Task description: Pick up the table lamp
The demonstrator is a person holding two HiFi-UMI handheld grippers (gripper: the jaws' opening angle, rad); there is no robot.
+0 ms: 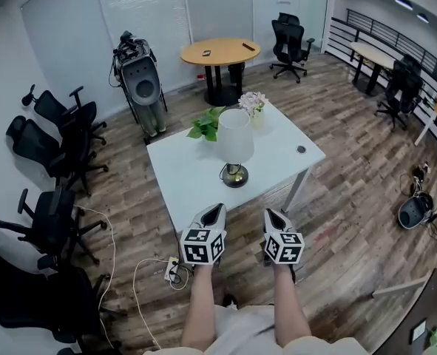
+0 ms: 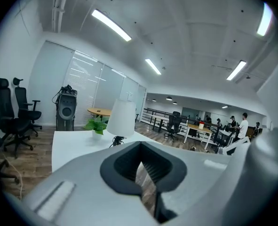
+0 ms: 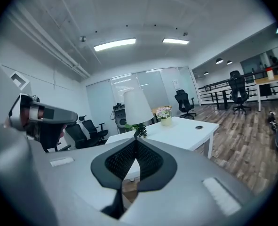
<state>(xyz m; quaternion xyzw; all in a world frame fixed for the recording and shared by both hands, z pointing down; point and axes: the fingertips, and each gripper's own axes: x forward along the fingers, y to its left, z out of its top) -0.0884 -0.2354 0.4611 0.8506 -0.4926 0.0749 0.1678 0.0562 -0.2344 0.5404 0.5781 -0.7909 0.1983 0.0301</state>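
The table lamp (image 1: 234,145), with a white shade and a dark round base, stands upright near the middle of a white table (image 1: 185,176). Both grippers hover short of the table's near edge, apart from the lamp. My left gripper (image 1: 216,211) is shut with nothing in it, and my right gripper (image 1: 270,214) is shut and empty too. In the left gripper view the lamp (image 2: 121,118) rises beyond the closed jaw tips (image 2: 140,145). The right gripper view shows the lamp (image 3: 137,107) straight ahead past its closed tips (image 3: 135,141).
A green plant (image 1: 205,124) and a pot of pale flowers (image 1: 252,106) stand behind the lamp; a small dark disc (image 1: 300,149) lies at the table's right. Office chairs (image 1: 55,143) line the left, a power strip with cables (image 1: 172,270) lies on the floor, and a round wooden table (image 1: 219,51) stands behind.
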